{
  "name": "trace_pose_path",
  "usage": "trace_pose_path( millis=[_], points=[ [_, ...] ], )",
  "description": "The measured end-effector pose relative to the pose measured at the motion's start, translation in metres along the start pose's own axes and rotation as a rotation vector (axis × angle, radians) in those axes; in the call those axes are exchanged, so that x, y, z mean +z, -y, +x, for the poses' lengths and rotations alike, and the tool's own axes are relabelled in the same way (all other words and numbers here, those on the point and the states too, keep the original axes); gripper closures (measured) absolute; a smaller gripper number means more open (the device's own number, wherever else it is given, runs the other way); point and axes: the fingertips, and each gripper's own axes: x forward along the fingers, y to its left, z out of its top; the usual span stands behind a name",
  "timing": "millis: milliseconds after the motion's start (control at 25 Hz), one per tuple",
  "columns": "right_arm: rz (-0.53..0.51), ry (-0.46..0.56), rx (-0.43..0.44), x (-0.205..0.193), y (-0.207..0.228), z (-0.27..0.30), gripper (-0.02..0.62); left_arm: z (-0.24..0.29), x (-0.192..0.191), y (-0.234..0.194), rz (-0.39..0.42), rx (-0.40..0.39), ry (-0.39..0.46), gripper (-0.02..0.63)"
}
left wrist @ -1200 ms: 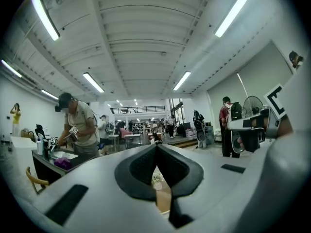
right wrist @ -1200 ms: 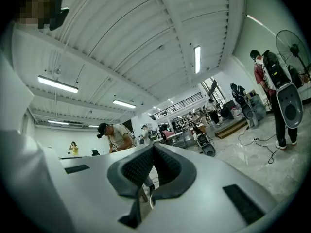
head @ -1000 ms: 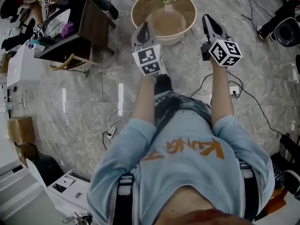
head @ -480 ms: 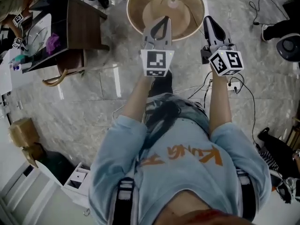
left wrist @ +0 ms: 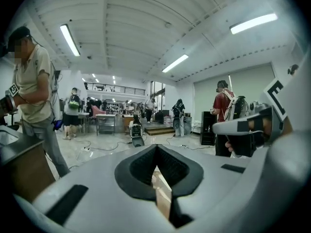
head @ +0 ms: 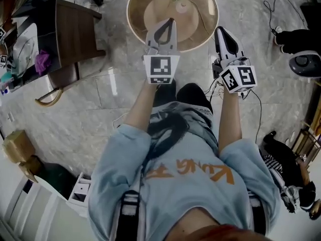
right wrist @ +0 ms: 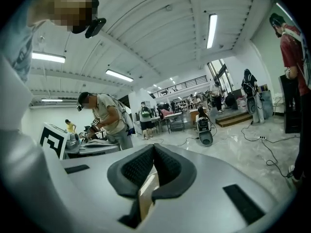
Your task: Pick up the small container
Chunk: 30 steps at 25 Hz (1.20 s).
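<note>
A round wooden table point(head: 136, 15) stands at the top of the head view, with a small pale vase point(head: 181, 5) of flowers near its far side. No other small container shows on it. My left gripper point(head: 171, 20) reaches over the table's near rim, and its jaws meet at the tips with nothing between them. My right gripper point(head: 219, 30) hangs just off the table's right edge, shut and empty too. In the left gripper view the left gripper point(left wrist: 156, 147) has its dark pads closed to a point. The right gripper view shows the right gripper point(right wrist: 154, 146) the same way.
A dark wooden desk point(head: 70, 29) with clutter stands at the left. Cables point(head: 261, 102) trail over the marble floor at the right, near a round black device point(head: 303, 63). Cardboard boxes point(head: 16, 145) and white boxes point(head: 80, 192) lie at the lower left. Several people stand in the hall.
Both grippers have moved forward towards the round table, and the person has stepped closer. The left gripper's tips now lie over the table's near rim. Both stay shut.
</note>
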Motion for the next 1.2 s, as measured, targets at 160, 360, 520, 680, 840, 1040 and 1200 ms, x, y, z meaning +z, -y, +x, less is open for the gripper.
trace_pose_path(
  millis=[160, 360, 520, 680, 840, 1040, 1200],
  points=[
    [0.017, -0.072, 0.004, -0.033, 0.016, 0.014, 0.583, 0.027, -0.027, -0.008, -0.041, 0.013, -0.047, 0.583],
    [0.016, -0.159, 0.103, -0.089, 0.017, 0.050, 0.583, 0.055, -0.072, -0.022, -0.086, 0.080, -0.088, 0.583],
    [0.025, -0.205, 0.148, -0.149, 0.014, 0.079, 0.583, 0.072, -0.120, -0.034, -0.097, 0.097, -0.131, 0.583],
    [0.021, -0.245, 0.188, -0.197, 0.019, 0.097, 0.583, 0.093, -0.165, -0.036, -0.131, 0.114, -0.158, 0.583],
    [0.032, -0.276, 0.167, -0.242, 0.033, 0.108, 0.583, 0.109, -0.212, -0.033, -0.145, 0.103, -0.192, 0.583],
    [0.030, -0.307, 0.125, -0.294, 0.054, 0.124, 0.578, 0.131, -0.256, -0.033, -0.153, 0.087, -0.193, 0.583],
    [0.015, -0.335, 0.124, -0.331, 0.065, 0.142, 0.525, 0.144, -0.285, -0.034, -0.162, 0.075, -0.208, 0.583]
  ],
)
